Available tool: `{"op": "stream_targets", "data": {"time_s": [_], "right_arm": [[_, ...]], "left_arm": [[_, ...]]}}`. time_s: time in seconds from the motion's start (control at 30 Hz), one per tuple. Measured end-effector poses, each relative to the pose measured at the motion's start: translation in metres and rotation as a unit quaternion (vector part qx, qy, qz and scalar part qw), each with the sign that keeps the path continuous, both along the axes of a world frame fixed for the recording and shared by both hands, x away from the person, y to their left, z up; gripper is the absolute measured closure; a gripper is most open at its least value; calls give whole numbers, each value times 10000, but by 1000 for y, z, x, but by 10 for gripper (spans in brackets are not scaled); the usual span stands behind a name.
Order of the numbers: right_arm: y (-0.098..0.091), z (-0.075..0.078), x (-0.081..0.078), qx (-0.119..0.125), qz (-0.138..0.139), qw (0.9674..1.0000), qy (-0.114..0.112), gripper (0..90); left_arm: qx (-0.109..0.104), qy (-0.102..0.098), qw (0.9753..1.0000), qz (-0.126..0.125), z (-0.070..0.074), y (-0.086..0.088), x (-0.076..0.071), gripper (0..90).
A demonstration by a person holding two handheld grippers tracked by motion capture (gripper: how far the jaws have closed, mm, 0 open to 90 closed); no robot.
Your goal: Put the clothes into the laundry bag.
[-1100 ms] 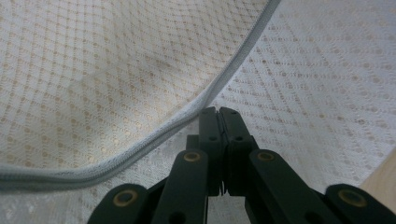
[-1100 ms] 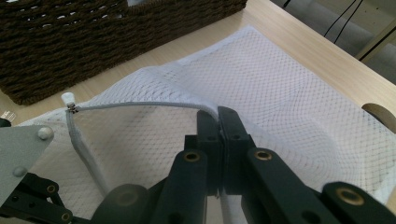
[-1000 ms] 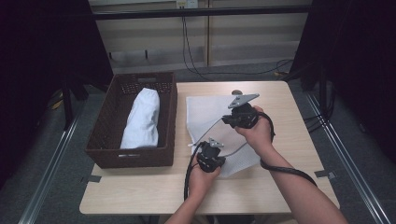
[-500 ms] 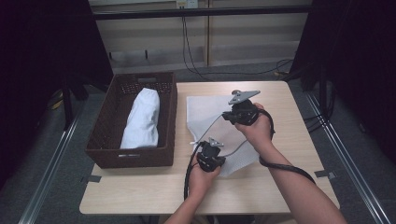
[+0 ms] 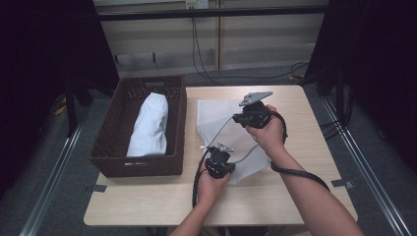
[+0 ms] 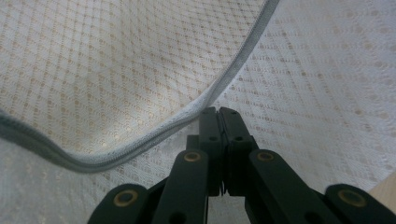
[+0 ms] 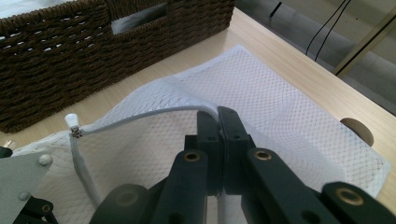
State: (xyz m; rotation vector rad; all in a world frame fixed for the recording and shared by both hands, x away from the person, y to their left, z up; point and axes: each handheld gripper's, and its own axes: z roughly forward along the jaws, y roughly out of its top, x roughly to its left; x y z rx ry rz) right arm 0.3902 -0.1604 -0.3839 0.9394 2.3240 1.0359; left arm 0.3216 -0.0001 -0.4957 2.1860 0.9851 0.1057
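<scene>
A white mesh bag (image 5: 212,114) lies on the wooden table (image 5: 305,147), and its zippered mouth is pulled open. My left gripper (image 5: 219,148) is low at the bag's near side, shut on the grey zipper edge (image 6: 140,145); its jaws (image 6: 218,113) pinch the hem. My right gripper (image 5: 241,118) is raised above the bag's middle, shut on the opposite zipper edge (image 7: 154,112) and holding it up off the table. The white zipper pull (image 7: 71,120) sits at the left end of that edge. Both pairs of jaws stand pressed together on the fabric.
A dark wicker basket (image 5: 112,129) stands left of the bag with a rolled white cloth (image 5: 150,123) inside. The basket wall (image 7: 93,46) is close beyond the bag. The right half of the table is bare wood. Cables trail from both grippers.
</scene>
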Motion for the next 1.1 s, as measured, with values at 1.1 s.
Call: {"op": "stream_targets", "data": {"time_s": [1.1], "right_arm": [[5, 5, 3, -76, -7, 10000, 29, 892]], "left_arm": [[-150, 163, 9998, 8, 6, 5, 1, 721]]}}
